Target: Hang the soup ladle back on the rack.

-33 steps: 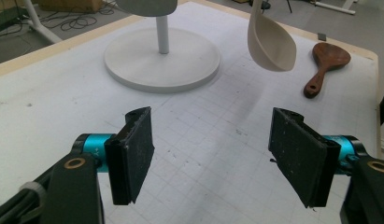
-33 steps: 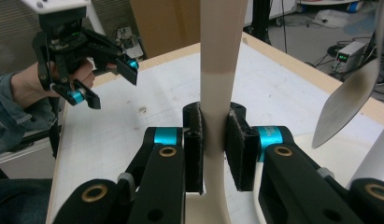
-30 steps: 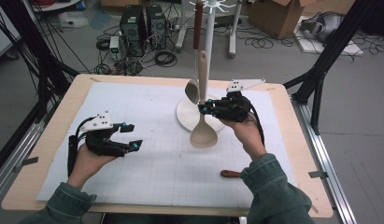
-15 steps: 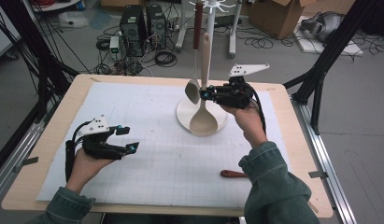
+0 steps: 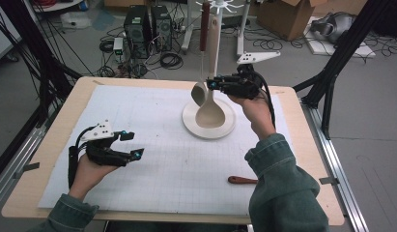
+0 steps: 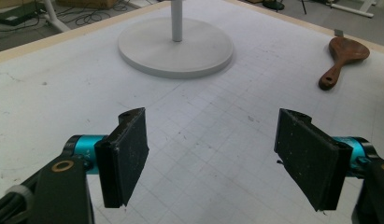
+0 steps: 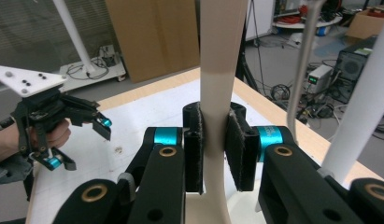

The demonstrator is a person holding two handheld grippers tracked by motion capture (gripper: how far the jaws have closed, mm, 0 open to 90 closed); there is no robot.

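Note:
My right gripper (image 5: pixel 213 86) is shut on the handle of a pale wooden spoon (image 5: pixel 210 115), which hangs upright with its bowl just over the round base of a white stand (image 5: pixel 226 127). In the right gripper view both pads press the pale handle (image 7: pixel 217 70) close to the stand's pole (image 7: pixel 362 107). A ladle (image 5: pixel 199 93) with a thin metal stem and dark grip hangs from the stand's top. My left gripper (image 5: pixel 134 145) rests low over the white mat at the left, open, with nothing between its jaws (image 6: pixel 217 158).
A dark brown wooden spoon (image 5: pixel 242 180) lies on the mat near the front right edge, also seen at the far right (image 6: pixel 344 56) of the left gripper view. The gridded mat (image 5: pixel 152 125) covers most of the wooden table. Cables and computer boxes sit on the floor beyond.
My right hand has risen and moved away toward the stand with the pale spoon, whose bowl went from the mat's level to over the base. The left hand has barely shifted.

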